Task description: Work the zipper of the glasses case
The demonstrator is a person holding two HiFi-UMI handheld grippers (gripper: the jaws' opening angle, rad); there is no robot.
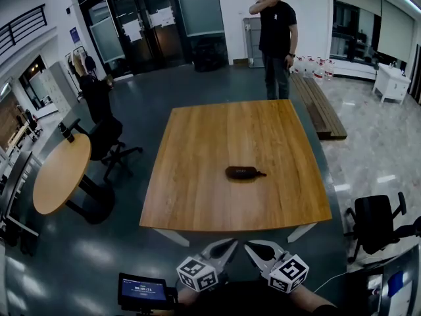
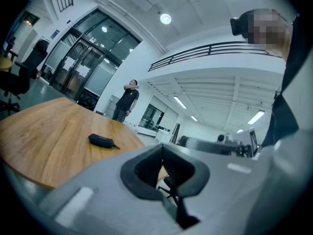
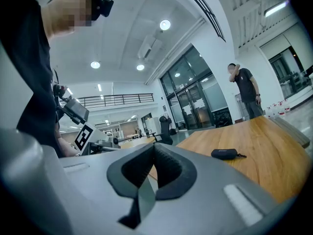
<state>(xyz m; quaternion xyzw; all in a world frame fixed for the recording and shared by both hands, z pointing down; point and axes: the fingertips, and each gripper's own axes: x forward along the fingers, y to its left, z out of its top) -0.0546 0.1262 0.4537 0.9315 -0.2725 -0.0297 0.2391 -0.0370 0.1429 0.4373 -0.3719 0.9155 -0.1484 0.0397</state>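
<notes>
Dark, shiny floor fills this big room, and a big square wooden table (image 1: 217,130) stands in the middle. Left of the table you see a small round table (image 1: 62,173), a person in black (image 1: 95,94) and a black chair (image 1: 108,140).

On your side of the table, off its near edge, you hold both grippers. Your left gripper (image 1: 230,243) has its two fingers pressed together with nothing between them. It does not touch the table.

The glasses case (image 1: 242,172) lies flat on the table, a little nearer your edge than the far one. It is dark and long, and a thin tail sticks out of its right end. It is zipped shut as far as you can see. It is well apart from both grippers.

Your right gripper (image 1: 254,245) sits just beside the left one. Its fingers are pressed together too, and they pinch nothing.

Past the far edge of the table a second person (image 1: 276,38) stands with one arm up. Right of the table are a long wooden bench (image 1: 322,107) and another black chair (image 1: 375,222).
</notes>
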